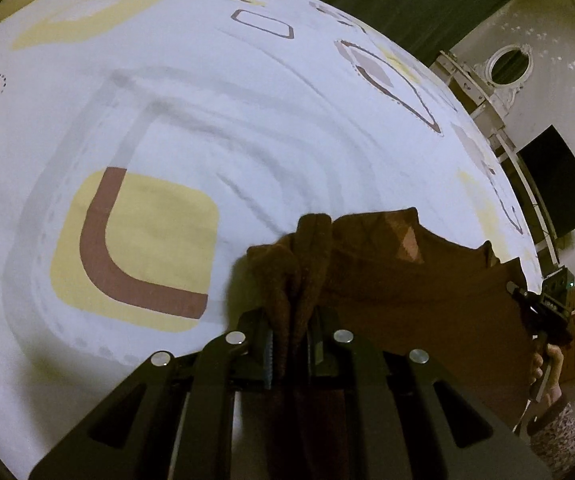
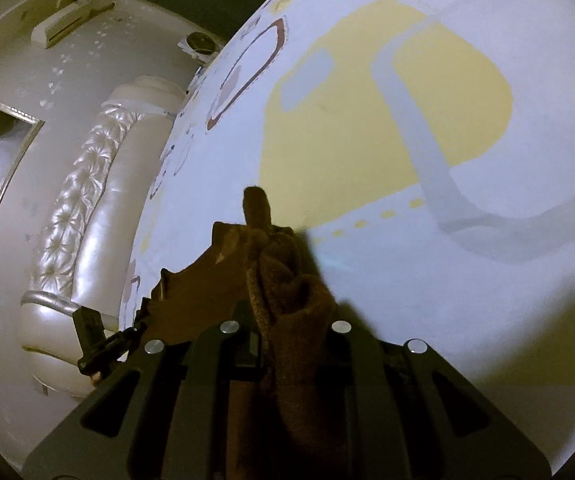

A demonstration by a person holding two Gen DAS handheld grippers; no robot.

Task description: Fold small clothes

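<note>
Both hand-held grippers clamped on brown garment

Both wrist views — close, angled down — share the bedsheet.

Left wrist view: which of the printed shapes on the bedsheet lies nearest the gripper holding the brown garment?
The yellow rounded square with the brown L-shaped band, just left of the left gripper. The other shapes, mostly brown outlines, sit far up the bedsheet.

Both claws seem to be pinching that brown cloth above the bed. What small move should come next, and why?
Probably lower it onto the bedsheet and spread it flat. The left gripper and right gripper each clamp a bunched edge of the brown garment, which hangs stretched between them.
</note>
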